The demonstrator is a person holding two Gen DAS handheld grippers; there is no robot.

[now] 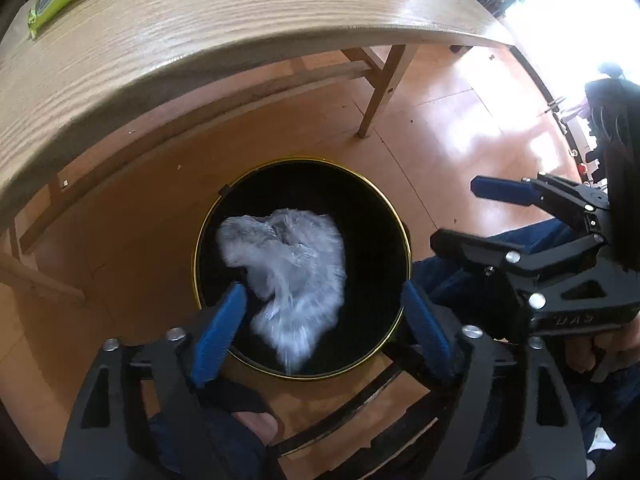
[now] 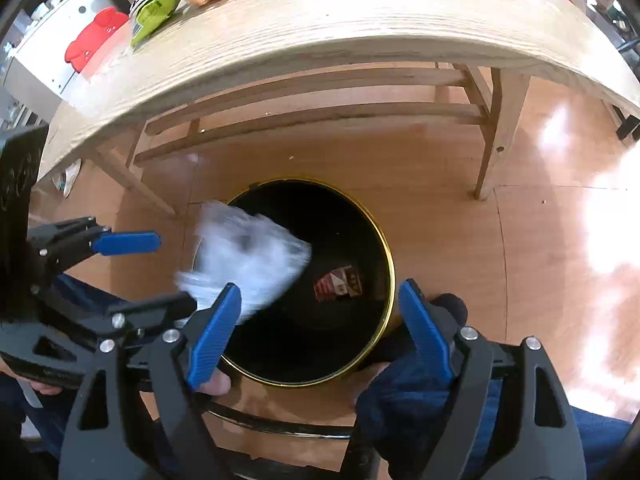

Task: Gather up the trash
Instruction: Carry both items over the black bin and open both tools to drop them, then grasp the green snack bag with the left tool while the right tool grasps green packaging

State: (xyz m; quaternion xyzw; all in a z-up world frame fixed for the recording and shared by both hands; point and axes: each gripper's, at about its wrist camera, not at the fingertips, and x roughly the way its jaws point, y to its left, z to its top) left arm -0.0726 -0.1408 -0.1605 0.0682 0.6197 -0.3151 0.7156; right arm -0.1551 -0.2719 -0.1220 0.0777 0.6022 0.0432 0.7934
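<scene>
Now both tongs, left [image 1: 320, 328] and right [image 2: 320, 336], gape apart, empty. The crumpled plastic [image 1: 288, 272] drops straight below them into the black bin [image 1: 372, 216].

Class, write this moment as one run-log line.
left gripper: open | right gripper: open | clear plastic bag: blurred, over black bin

I see the bin [image 2: 320, 216] mouth open below me, half covered by a crumpled white bag [image 2: 244, 258]. The table [image 2: 340, 32] edge overhangs just beyond it; bare floor [image 2: 460, 240] lies to the right.
</scene>
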